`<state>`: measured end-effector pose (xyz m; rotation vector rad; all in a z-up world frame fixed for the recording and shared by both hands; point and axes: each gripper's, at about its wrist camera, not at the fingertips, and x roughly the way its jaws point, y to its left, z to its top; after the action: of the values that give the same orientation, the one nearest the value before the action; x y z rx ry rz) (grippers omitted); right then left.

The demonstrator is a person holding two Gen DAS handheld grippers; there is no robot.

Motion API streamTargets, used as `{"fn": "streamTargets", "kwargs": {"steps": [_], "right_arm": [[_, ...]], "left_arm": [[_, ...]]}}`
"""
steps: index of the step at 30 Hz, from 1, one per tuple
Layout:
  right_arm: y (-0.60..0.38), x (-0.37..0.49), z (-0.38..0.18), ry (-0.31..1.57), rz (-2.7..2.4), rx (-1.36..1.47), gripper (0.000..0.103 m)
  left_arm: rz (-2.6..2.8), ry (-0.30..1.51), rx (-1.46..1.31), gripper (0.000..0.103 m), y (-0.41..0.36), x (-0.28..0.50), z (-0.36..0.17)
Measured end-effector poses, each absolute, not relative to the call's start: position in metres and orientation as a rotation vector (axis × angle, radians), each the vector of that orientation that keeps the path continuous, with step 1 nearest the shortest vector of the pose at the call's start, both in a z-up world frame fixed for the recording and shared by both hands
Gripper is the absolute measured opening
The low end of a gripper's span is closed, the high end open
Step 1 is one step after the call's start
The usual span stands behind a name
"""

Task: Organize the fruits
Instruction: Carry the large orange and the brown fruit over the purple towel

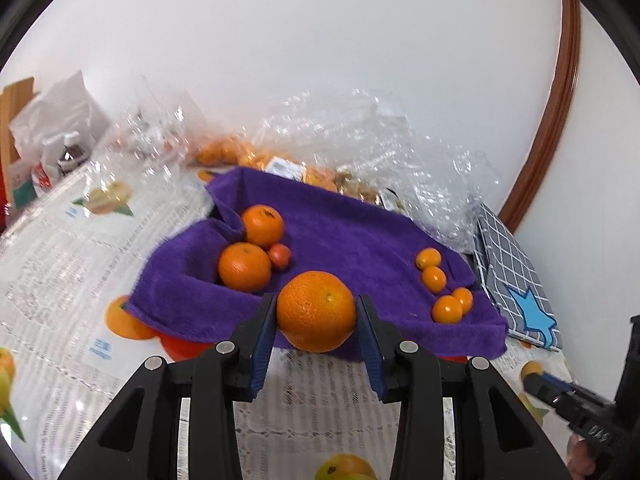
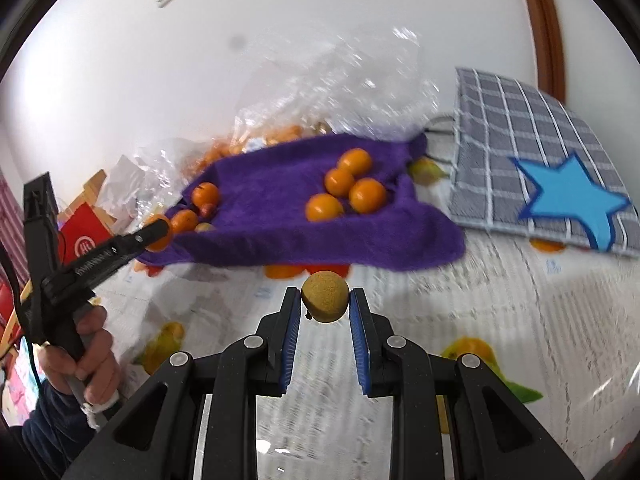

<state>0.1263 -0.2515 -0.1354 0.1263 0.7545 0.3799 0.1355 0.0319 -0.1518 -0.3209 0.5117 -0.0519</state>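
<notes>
My left gripper (image 1: 317, 312) is shut on a large orange (image 1: 316, 310), held just above the near edge of a purple towel (image 1: 352, 236). On the towel's left lie two oranges (image 1: 245, 266) and a small reddish fruit (image 1: 280, 256); on its right lie several small kumquats (image 1: 440, 284). My right gripper (image 2: 325, 300) is shut on a small rough tan-yellow fruit (image 2: 325, 296), held above the tablecloth in front of the towel (image 2: 280, 216). The kumquats (image 2: 346, 190) show in the right wrist view, and the left gripper (image 2: 156, 236) with its orange shows at the left.
A fruit-print tablecloth (image 1: 72, 240) covers the table. Clear plastic bags (image 1: 360, 136) with more orange fruit lie behind the towel. A grey checked bag with a blue star (image 2: 560, 184) lies to the right. Boxes and packets (image 1: 44, 152) stand at the far left.
</notes>
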Motion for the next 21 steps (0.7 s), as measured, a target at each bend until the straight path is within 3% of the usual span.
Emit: {"fn": "streamTargets", "kwargs": {"steps": [14, 21], "right_arm": [[-0.215, 0.179, -0.073, 0.618, 0.383, 0.085, 0.025], [-0.207, 0.224, -0.064, 0.592, 0.355, 0.09, 0.025]], "left_arm": [[0.035, 0.37, -0.341, 0.037, 0.075, 0.152, -0.085], [0.038, 0.397, -0.39, 0.037, 0.075, 0.198, -0.084]]}}
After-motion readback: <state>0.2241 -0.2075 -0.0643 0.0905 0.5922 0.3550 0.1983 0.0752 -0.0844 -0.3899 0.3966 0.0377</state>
